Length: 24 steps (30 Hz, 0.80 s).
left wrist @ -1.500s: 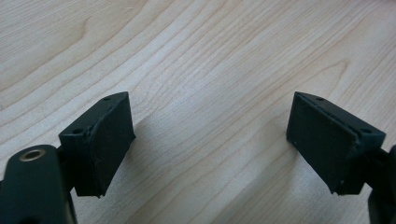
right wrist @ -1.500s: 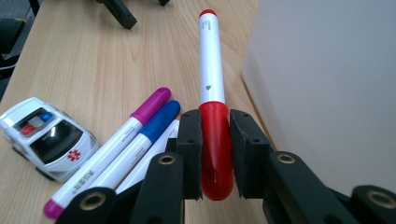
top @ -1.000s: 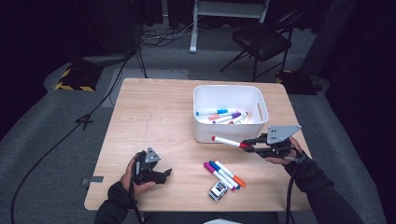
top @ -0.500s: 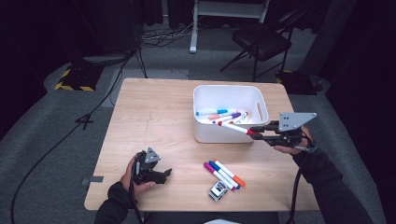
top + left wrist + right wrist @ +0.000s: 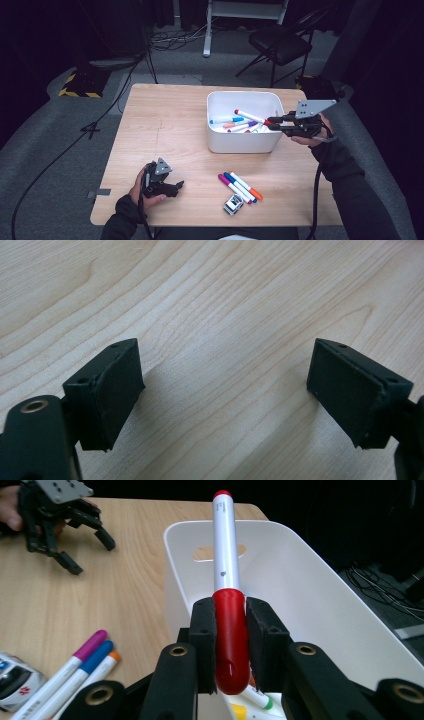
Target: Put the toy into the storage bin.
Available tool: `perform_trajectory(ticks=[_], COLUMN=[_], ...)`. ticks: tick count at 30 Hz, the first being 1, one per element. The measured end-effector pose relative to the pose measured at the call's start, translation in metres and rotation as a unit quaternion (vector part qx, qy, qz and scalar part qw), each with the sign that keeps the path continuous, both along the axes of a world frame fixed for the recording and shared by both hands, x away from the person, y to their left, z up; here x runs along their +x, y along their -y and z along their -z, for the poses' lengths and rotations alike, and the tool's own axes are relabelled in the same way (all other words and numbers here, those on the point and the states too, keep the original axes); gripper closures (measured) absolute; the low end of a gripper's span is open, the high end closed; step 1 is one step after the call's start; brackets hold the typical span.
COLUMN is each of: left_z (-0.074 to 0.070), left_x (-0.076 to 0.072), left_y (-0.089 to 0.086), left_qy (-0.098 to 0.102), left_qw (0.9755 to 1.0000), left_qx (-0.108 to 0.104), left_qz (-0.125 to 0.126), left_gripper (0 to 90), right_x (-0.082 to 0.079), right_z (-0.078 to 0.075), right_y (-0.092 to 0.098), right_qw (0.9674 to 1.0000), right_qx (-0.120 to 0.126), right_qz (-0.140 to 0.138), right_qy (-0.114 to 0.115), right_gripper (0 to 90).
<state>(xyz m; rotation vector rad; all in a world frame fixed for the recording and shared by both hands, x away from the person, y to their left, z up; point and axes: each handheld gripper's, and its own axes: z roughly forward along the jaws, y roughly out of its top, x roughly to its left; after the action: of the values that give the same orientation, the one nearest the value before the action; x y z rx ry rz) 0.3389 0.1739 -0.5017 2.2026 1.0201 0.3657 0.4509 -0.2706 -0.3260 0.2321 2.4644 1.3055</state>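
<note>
Red-capped marker [image 5: 227, 605] is being pinched by its red cap between the two black pads of the right gripper [image 5: 231, 642], its white barrel sticking straight out ahead over the white bin [image 5: 310, 600]. From above, the right gripper [image 5: 280, 123] is hovering at the bin's right edge, and the marker [image 5: 251, 116] is reaching leftward over the open bin [image 5: 240, 142], tilted a little, clear of the pens lying inside. Those pens, a blue one, a purple one and some others I cannot tell apart, are resting loose on the bin's bottom [image 5: 235, 125].

The left gripper [image 5: 172, 186] is sitting low on the wooden table [image 5: 165, 125] near its front left corner, held in the person's left hand [image 5: 142, 187]. In the left gripper view its pads [image 5: 115, 390] are standing spread apart with bare wood grain between them, gripping nothing.

On the table in front of the bin, three more markers [image 5: 239, 186] are lying side by side and touching: a magenta one, a blue one and an orange-tipped one, all slanting the same way. Just beside their near ends a small toy car [image 5: 233, 204] is sitting, white with dark windows. The right gripper view is showing the same three markers [image 5: 75, 675] and the toy car [image 5: 17, 680] at its lower left, and the left gripper [image 5: 80, 542] far off across the table
</note>
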Motion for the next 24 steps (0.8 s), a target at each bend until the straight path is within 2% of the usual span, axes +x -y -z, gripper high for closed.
perform_trajectory(ticks=[5, 10, 19, 24], left_z=[0.0, 0.0, 0.0, 0.0], left_x=[0.0, 0.0, 0.0, 0.0], left_y=[0.0, 0.0, 0.0, 0.0], left_qy=[0.0, 0.0, 0.0, 0.0], left_qw=[1.0, 1.0, 1.0, 1.0], left_qx=[0.0, 0.001, 0.0, 0.0], left_qz=[0.0, 0.001, 0.0, 0.0], left_gripper=[15.2, 15.2, 15.1, 15.2], right_x=[0.014, 0.027, 0.051, 0.06], right_z=[0.0, 0.004, 0.013, 0.018], right_y=[-0.005, -0.011, -0.02, -0.022], right_qw=[0.9999, 0.9992, 0.9971, 0.9959], right_qx=[-0.008, -0.03, -0.059, -0.062], right_qz=[0.014, 0.028, 0.045, 0.059], right_qy=[-0.002, -0.002, -0.02, -0.029], right_gripper=[75.2, 75.2, 75.2, 75.2])
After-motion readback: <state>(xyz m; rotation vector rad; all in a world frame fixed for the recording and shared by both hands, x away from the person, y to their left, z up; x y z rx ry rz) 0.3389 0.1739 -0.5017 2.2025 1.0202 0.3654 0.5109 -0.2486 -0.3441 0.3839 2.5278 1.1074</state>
